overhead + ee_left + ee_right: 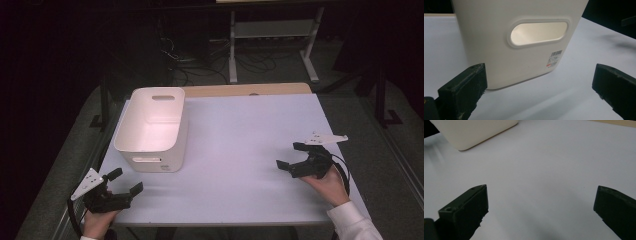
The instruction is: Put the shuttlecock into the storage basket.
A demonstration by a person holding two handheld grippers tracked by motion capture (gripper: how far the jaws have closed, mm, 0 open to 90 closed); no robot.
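Left gripper, at seven o'clock on the table, and right gripper, at four o'clock, both with jaws spread wide and empty. The white bin stands upright at ten o'clock, just beyond the left gripper, handle slot facing it. Likely hazard: a careless left-hand advance could shove this light, seemingly empty bin off the table's near left edge.

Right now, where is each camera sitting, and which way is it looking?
High view: above the person's side, looking forward and down on the table; hands hold the left gripper and right gripper.
Left gripper view: rides the left gripper, faces the white bin close up; own open jaws at bottom.
Right gripper view: rides the right gripper, faces bare tabletop; own open jaws.
All three share the bin.
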